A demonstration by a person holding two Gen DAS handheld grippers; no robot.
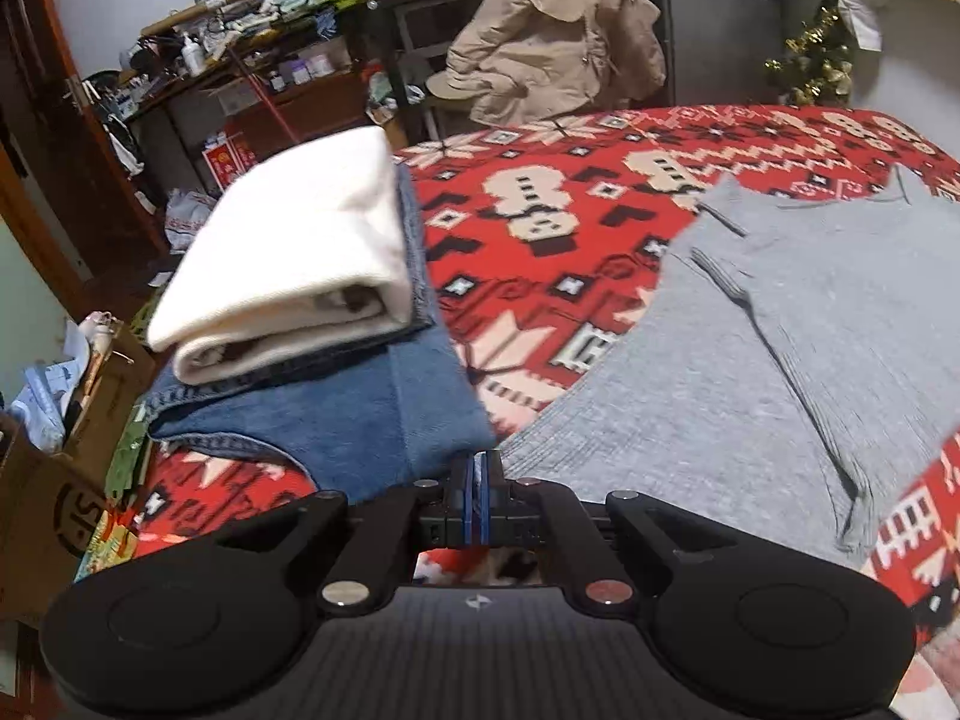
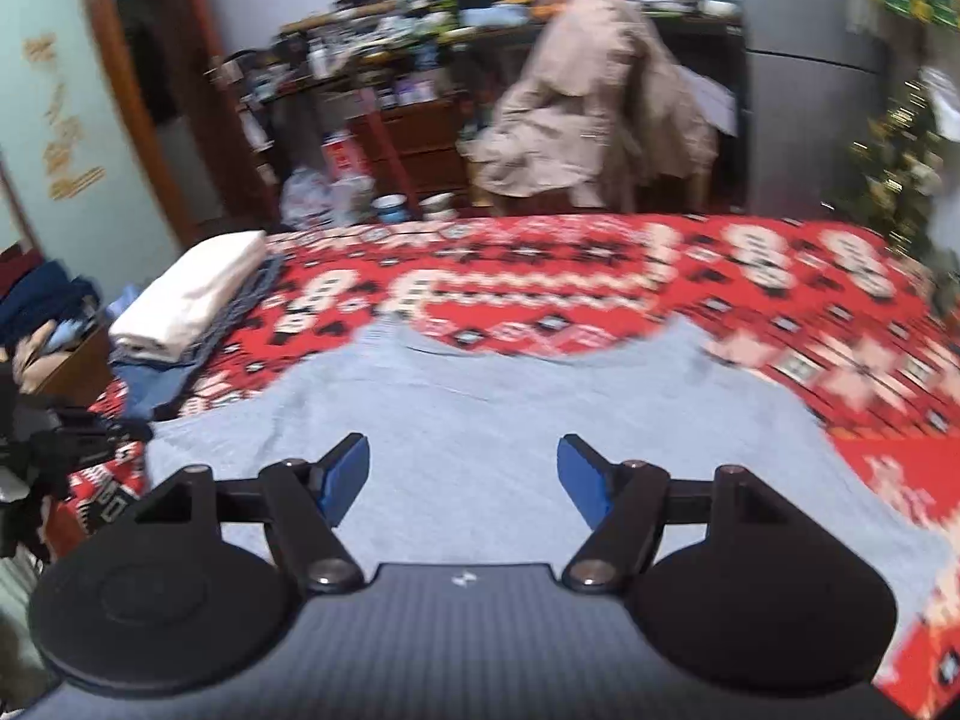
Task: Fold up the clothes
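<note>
**Grey garment lying flat on the patterned bed, folded stack sitting at its left**

Item 1 — grey ribbed knit garment [image 1: 798,348]: lying spread on the red patterned bedspread [image 1: 540,252], one sleeve folding in across the body in the left wrist view; in the right wrist view it is filling the near middle of the bed, neckline pointing away from the camera.

Item 2 — folded stack, sitting at the bed's left edge, just beside the grey garment but apart from it: a white folded garment [image 1: 300,252] resting on top of folded blue denim [image 1: 360,414].

Item 3 — left gripper [image 1: 480,483]: blue pads pressing flat together with no gap showing; the tips are sitting at the grey garment's near edge, beside the denim, and whether any cloth is being pinched cannot be told.

Item 4 — right gripper [image 2: 462,480]: jaws standing wide apart, nothing between them, hovering over the near part of the grey garment; view is blurring.

Item 5 — background: a beige coat [image 1: 552,42] draping over a chair beyond the bed, cluttered shelves [image 1: 252,24] standing to its left
</note>
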